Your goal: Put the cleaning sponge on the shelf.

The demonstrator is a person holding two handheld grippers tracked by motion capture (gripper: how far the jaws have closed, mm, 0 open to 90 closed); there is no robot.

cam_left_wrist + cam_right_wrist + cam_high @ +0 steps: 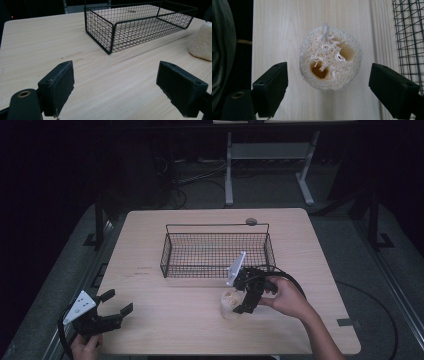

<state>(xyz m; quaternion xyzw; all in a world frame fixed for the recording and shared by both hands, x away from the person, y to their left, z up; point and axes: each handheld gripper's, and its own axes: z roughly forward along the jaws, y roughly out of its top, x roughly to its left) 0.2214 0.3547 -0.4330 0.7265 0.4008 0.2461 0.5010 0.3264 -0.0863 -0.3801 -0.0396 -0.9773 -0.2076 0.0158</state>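
A pale loofah sponge (229,303) stands on end on the wooden table (165,320), in front of the black wire basket (218,251). From above, the right gripper view shows the loofah (330,58) with its holes facing the camera. My right gripper (329,86) hangs over it, pointing down, open, its jaws wide on either side and not touching it. In the high view the right gripper (246,301) sits just right of the loofah. My left gripper (119,304) rests open near the table's front left corner, nothing between its jaws (116,87).
The basket (140,27) is empty and lies ahead of the left gripper, with the loofah's edge (202,45) to its right. A small round grey disc (251,221) sits behind the basket. Table edges are close at the front and left.
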